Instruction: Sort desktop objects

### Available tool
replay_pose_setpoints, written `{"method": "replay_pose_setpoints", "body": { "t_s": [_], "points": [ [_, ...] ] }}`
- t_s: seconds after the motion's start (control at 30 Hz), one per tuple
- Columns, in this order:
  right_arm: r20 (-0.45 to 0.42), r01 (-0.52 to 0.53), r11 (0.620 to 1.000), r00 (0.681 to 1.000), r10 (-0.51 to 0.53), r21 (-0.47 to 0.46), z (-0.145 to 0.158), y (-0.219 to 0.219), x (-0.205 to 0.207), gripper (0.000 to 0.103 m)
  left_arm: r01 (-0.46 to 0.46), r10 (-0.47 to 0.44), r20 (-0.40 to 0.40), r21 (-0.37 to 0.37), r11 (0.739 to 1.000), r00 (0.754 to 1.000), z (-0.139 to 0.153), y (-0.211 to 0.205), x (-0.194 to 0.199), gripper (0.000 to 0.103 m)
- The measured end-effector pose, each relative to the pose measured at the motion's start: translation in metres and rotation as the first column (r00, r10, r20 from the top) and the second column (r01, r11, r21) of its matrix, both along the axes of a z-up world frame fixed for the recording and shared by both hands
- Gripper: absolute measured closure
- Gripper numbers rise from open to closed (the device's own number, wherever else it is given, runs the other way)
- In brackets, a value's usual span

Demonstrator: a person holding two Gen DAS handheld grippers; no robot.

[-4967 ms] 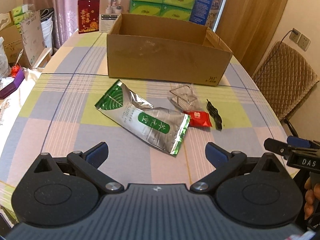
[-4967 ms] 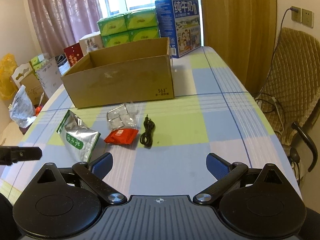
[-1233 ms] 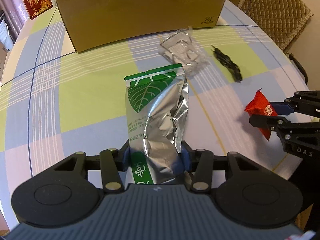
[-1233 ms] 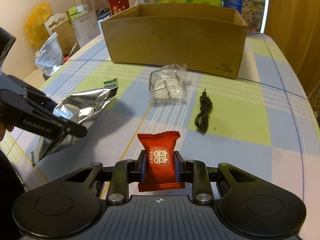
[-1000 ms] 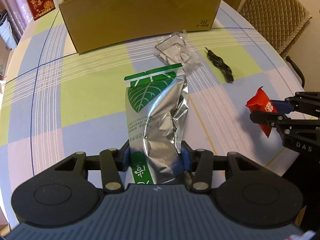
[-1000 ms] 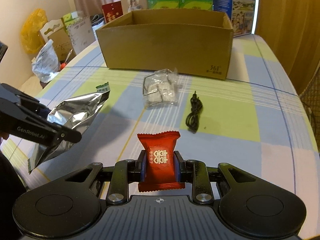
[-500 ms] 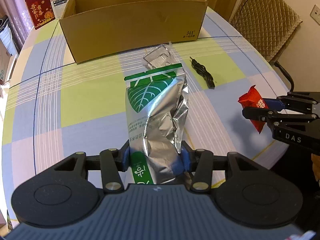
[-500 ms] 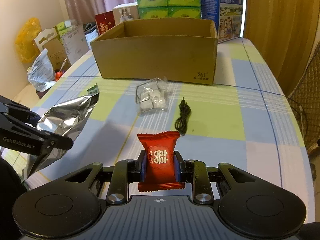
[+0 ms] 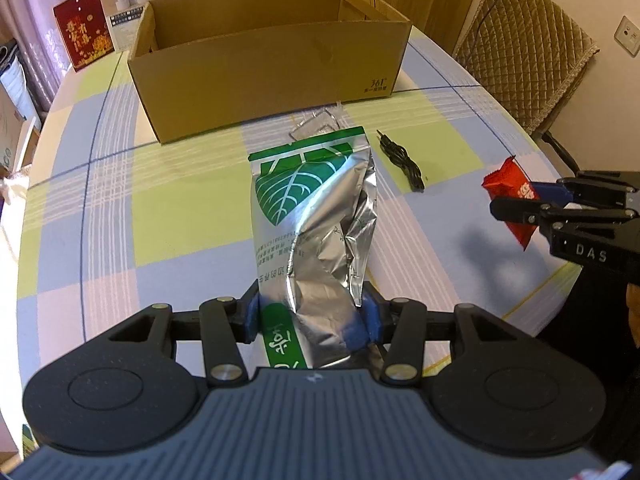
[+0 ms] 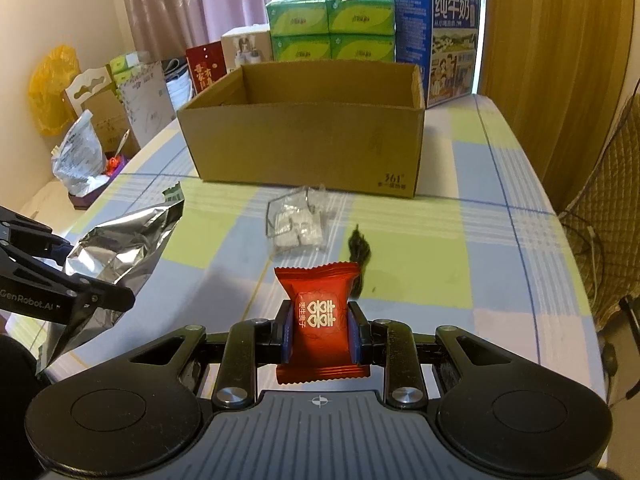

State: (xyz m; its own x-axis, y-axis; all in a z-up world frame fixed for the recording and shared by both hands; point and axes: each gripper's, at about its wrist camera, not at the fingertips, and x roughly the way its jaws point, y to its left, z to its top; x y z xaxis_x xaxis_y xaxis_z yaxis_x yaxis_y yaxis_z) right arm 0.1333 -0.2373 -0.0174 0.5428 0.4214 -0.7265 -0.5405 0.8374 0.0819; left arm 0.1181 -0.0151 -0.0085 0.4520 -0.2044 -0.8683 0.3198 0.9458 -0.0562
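Observation:
My left gripper (image 9: 310, 316) is shut on a silver foil pouch (image 9: 316, 216) with a green leaf print, held above the checked tablecloth. The same pouch (image 10: 120, 244) hangs at the left of the right wrist view. A red candy packet (image 10: 320, 312) sits clamped in my right gripper (image 10: 319, 334); that packet (image 9: 510, 196) also shows at the right of the left wrist view. Ahead stands an open cardboard box (image 9: 272, 76), also seen as the box (image 10: 308, 140). On the cloth before it lie a clear plastic bag (image 10: 298, 220) and a coiled black cable (image 9: 402, 160).
Green tissue packs (image 10: 332, 28), a blue milk carton (image 10: 436, 36) and a red card (image 10: 204, 68) stand behind the box. A quilted chair (image 9: 520, 48) is to the right of the table. Bags and cartons (image 10: 96, 120) crowd the left side.
Both grippers have lifted and pulled back from the table with the pouch and the candy held. The box interior now shows more in both views.

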Motion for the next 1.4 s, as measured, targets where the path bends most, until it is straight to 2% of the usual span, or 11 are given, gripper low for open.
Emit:
{"method": "replay_pose_setpoints", "body": {
  "t_s": [0.53, 0.93, 1.13, 1.4],
  "points": [
    [0.067, -0.029, 0.999, 0.997, 0.028, 0.02, 0.052, 0.017, 0.037, 0.079, 0.07, -0.072, 0.04, 0.039, 0.997, 0.997, 0.045, 0.004, 0.031, 0.06],
    [0.101, -0.063, 0.998, 0.993, 0.061, 0.022, 0.094, 0.038, 0.097, 0.079, 0.061, -0.064, 0.095, 0.036, 0.998, 0.993, 0.097, 0.016, 0.095, 0.06],
    [0.112, -0.084, 0.996, 0.99, 0.082, 0.01, 0.107, 0.052, 0.128, 0.079, 0.03, -0.033, 0.086, 0.035, 0.999, 0.996, 0.105, 0.021, 0.132, 0.06],
    [0.111, -0.09, 0.996, 0.99, 0.089, 0.002, 0.114, 0.068, 0.166, 0.079, 0.023, -0.028, 0.07, 0.078, 0.997, 0.997, 0.1, 0.017, 0.171, 0.06]
  ]
}}
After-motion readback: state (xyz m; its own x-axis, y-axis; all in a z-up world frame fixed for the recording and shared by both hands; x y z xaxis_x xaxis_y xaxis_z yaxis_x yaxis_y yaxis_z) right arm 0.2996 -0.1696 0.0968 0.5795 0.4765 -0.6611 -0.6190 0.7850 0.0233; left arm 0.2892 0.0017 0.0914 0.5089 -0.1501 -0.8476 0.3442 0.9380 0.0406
